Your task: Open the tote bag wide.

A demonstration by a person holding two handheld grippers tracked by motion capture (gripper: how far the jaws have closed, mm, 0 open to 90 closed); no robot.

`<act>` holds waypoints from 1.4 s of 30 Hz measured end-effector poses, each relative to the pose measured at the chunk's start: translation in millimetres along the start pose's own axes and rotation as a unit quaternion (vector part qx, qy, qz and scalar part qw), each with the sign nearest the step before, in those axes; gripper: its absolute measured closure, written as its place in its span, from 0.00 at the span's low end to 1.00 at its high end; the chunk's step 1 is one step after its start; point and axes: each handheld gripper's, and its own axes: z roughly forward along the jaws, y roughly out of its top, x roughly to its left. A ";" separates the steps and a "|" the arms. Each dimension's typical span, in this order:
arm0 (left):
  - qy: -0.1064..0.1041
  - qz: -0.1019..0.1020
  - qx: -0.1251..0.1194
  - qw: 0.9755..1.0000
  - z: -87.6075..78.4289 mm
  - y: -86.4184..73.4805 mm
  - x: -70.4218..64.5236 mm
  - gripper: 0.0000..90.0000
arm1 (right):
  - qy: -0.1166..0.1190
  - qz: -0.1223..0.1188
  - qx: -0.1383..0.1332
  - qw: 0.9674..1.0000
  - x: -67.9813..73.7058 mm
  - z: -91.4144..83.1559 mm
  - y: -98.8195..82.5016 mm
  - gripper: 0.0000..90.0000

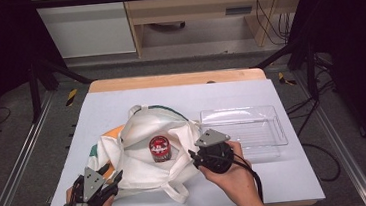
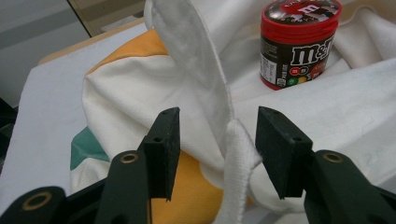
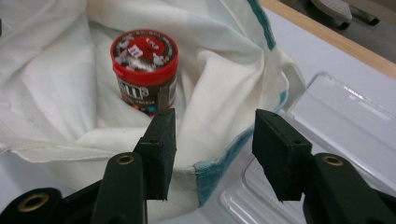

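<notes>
A white cloth tote bag with orange and teal print lies open in the middle of the table. Inside it stands a red-lidded M&M's candy jar, upright. My left gripper is open at the bag's near left side; the bag's white handle strap rises between its jaws, untouched by either pad. My right gripper is open at the bag's right rim, whose teal-trimmed edge sits between the jaws.
A clear plastic tray lies on the table to the right of the bag, just beyond my right gripper. The white tabletop has a wooden far edge. Dark frame posts stand at both sides.
</notes>
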 end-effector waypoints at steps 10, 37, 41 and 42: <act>-0.002 -0.003 0.001 1.000 -1.2 -0.9 2.1 0.59 | 0.001 0.042 0.021 0.999 6.3 1.5 -41.2 0.55; -0.019 0.036 -0.040 0.998 31.9 91.4 31.8 0.40 | 0.010 0.048 0.036 0.998 2.8 23.7 -65.9 0.71; -0.014 0.041 0.003 0.999 64.2 102.4 48.5 0.41 | 0.008 0.066 0.031 0.997 1.6 26.4 -66.3 0.67; -0.014 0.041 0.003 0.999 64.2 102.4 48.5 0.42 | 0.008 0.069 0.033 0.997 1.7 26.9 -66.6 0.67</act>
